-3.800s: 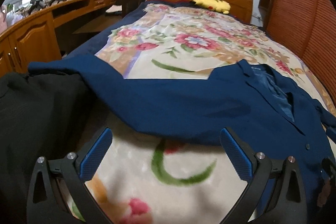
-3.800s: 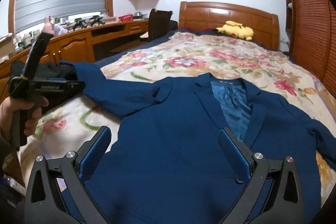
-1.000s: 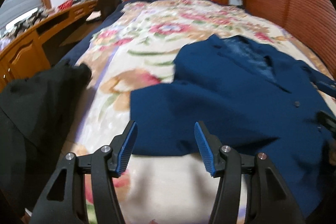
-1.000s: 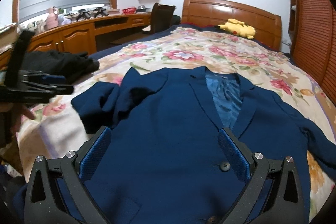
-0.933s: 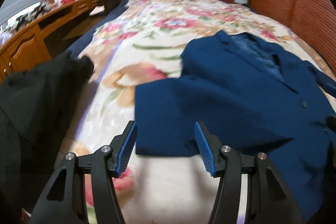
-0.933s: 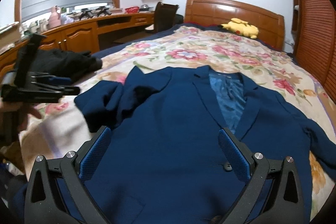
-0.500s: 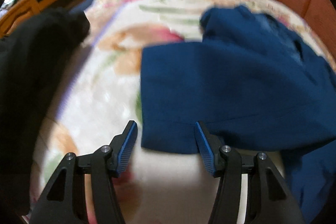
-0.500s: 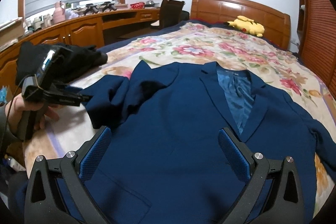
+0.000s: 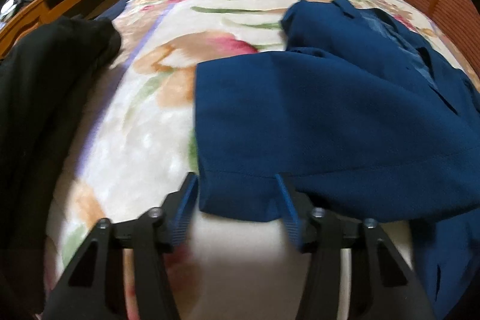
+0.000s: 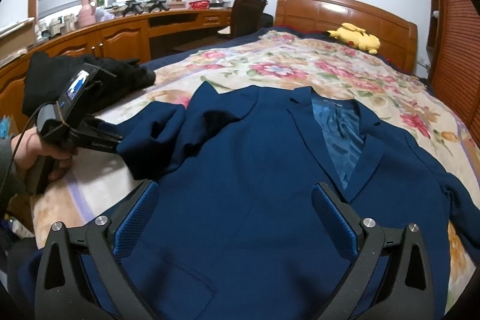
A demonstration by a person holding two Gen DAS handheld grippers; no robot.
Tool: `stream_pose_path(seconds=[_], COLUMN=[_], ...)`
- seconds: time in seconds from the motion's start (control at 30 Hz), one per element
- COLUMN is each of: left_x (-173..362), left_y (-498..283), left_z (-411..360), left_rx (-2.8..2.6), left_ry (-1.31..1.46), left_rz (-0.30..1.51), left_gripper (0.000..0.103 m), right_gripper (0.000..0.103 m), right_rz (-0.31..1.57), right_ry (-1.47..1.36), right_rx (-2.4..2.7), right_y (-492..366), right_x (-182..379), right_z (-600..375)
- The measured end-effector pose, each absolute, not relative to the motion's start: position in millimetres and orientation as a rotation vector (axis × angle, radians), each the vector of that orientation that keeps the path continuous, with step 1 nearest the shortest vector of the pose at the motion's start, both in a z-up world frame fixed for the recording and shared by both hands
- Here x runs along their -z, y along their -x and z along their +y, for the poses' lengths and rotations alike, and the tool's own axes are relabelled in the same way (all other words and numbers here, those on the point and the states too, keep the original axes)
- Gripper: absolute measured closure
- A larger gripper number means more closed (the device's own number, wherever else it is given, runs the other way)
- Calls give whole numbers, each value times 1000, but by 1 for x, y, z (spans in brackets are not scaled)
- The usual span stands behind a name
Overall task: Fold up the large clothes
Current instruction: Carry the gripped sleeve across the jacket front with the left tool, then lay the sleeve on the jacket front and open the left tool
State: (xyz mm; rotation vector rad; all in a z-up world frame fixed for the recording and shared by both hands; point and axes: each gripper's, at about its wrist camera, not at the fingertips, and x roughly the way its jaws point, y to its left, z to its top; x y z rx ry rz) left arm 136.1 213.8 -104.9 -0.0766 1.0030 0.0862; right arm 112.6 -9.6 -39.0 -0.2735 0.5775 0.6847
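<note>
A navy blue suit jacket (image 10: 255,170) lies face up on the floral bedspread (image 10: 300,71), lining showing at the collar. Its left sleeve (image 9: 285,125) is folded in over the chest. My left gripper (image 9: 235,191) is open, its blue pads either side of the sleeve cuff (image 9: 237,200). In the right wrist view the left gripper (image 10: 117,144) sits at the cuff end, held by a hand. My right gripper (image 10: 234,203) is open and empty, hovering over the jacket's lower front.
A black garment (image 9: 45,80) is heaped on the bed's left edge. A yellow plush toy (image 10: 354,41) lies by the wooden headboard (image 10: 345,11). A wooden desk (image 10: 120,32) and chair (image 10: 246,14) run along the left; slatted doors (image 10: 459,50) on the right.
My left gripper carried the sleeve in over the jacket front, narrowed its jaws, then dropped low and close to the cuff. The right gripper stayed open, shifting slightly.
</note>
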Motion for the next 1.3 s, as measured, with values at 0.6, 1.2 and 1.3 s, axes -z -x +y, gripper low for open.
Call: stream_pose_path(seconds=[0.6,1.2,1.3], left_x=[-20,-50,-35], left_y=[-126,-97,-90], left_z=[120,-11,-10], left_rx=[25,262,256], left_ry=[41,-101,-87], left_rz=[691,617,624], left_gripper=[98,89,78], right_gripper=[13,13,13], right_rz=[577,585,589], right_ry=[248,175,171], right_rx=[-636,-521,-514], right_y=[-115,-130,-133], right_x=[30,19,19], right_z=[-66,-133,-133])
